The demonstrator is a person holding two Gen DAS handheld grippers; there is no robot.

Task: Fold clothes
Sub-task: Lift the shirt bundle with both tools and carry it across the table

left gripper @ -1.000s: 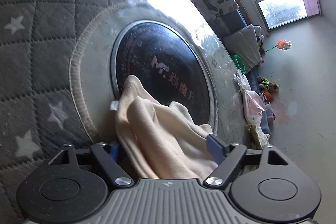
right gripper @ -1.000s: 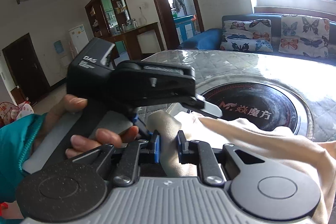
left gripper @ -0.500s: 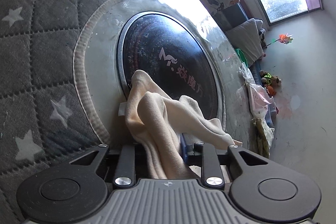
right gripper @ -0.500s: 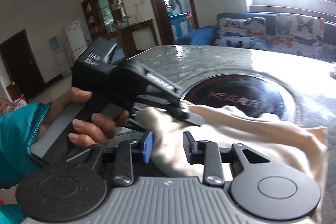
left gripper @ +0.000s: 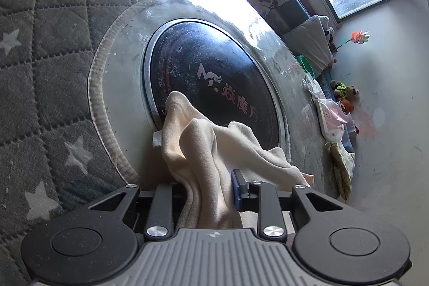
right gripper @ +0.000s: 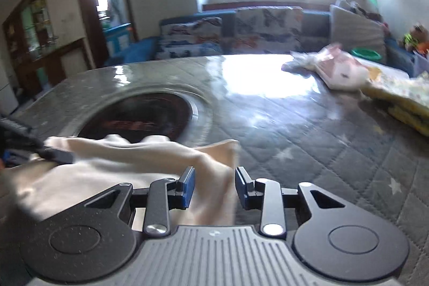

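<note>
A cream cloth (left gripper: 209, 152) lies bunched on the round table, partly over the black glass disc (left gripper: 203, 71). My left gripper (left gripper: 209, 192) is shut on the cream cloth, which bulges up between its fingers. In the right wrist view the same cloth (right gripper: 128, 162) stretches from the left gripper's finger (right gripper: 57, 156) at the far left toward my right gripper (right gripper: 214, 186). My right gripper is open, with a corner of the cloth lying loosely between its blue pads (right gripper: 187, 186). This view is motion-blurred.
The table has a grey quilted star cover (right gripper: 308, 152) under clear plastic. A stack of folded yellow cloth (right gripper: 402, 101) and a pink-white plastic bag (right gripper: 340, 69) sit at the table's far right. A butterfly-print sofa (right gripper: 241, 28) stands behind the table.
My left gripper closed on the cloth and kept its hold. My right gripper opened wider and swung right, away from the left gripper, along the cloth edge.
</note>
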